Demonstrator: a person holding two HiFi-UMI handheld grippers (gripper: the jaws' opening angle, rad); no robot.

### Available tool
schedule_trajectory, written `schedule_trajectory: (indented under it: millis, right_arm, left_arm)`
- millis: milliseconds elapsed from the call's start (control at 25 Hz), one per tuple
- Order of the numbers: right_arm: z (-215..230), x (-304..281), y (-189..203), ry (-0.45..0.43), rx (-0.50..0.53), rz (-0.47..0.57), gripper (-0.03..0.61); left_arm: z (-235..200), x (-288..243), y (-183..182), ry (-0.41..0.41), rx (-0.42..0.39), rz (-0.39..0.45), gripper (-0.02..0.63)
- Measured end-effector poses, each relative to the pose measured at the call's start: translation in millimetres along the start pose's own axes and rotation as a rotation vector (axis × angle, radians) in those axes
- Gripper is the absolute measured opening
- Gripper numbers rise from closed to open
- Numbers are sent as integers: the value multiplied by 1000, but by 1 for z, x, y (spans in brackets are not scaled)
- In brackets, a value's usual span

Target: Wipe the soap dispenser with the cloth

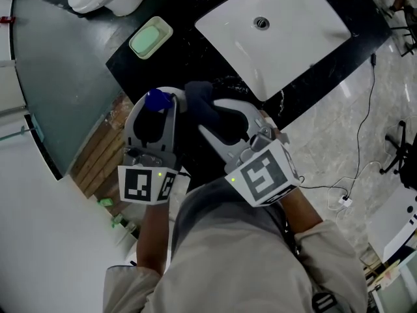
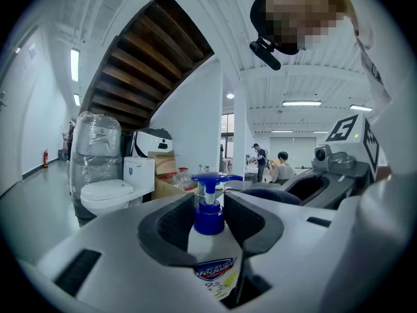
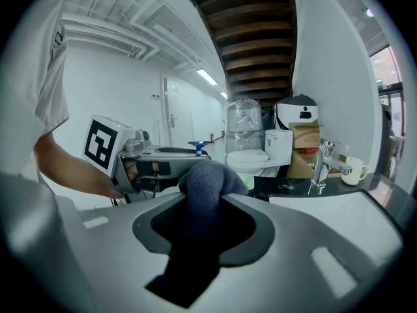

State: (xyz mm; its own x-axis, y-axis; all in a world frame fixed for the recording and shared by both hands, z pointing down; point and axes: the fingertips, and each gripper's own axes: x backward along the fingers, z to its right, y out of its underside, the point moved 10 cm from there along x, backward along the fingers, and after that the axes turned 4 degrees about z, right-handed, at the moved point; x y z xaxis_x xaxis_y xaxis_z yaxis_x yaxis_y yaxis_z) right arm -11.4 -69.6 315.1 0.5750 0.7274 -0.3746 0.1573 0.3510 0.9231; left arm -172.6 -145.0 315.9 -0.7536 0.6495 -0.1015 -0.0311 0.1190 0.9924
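Observation:
My left gripper (image 1: pixel 155 113) is shut on the soap dispenser (image 2: pixel 210 250), a white bottle with a blue pump (image 1: pixel 157 100), held upright between the dark pads. My right gripper (image 1: pixel 220 124) is shut on a dark grey cloth (image 1: pixel 201 101), which bulges out past the jaw tips. In the head view the cloth sits just right of the pump, over the black counter (image 1: pixel 184 47); I cannot tell whether they touch. In the right gripper view the cloth (image 3: pixel 204 182) fills the gap between the jaws, with the left gripper (image 3: pixel 146 154) and the blue pump (image 3: pixel 199 147) behind it.
A white basin (image 1: pixel 280 41) with a drain is set in the counter at the upper right, with its faucet (image 3: pixel 319 165) and a mug (image 3: pixel 352 169). A green soap dish (image 1: pixel 150 38) lies at the counter's far left. A toilet (image 2: pixel 107 194) stands beyond. Cables trail over the floor at right.

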Motion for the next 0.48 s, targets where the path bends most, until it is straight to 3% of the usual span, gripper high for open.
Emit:
schedule_trajectory:
  millis: [480]
  right_arm:
    - [4, -12, 19, 5, -45, -22, 120]
  left_arm:
    - [0, -1, 0, 3, 12, 23, 143]
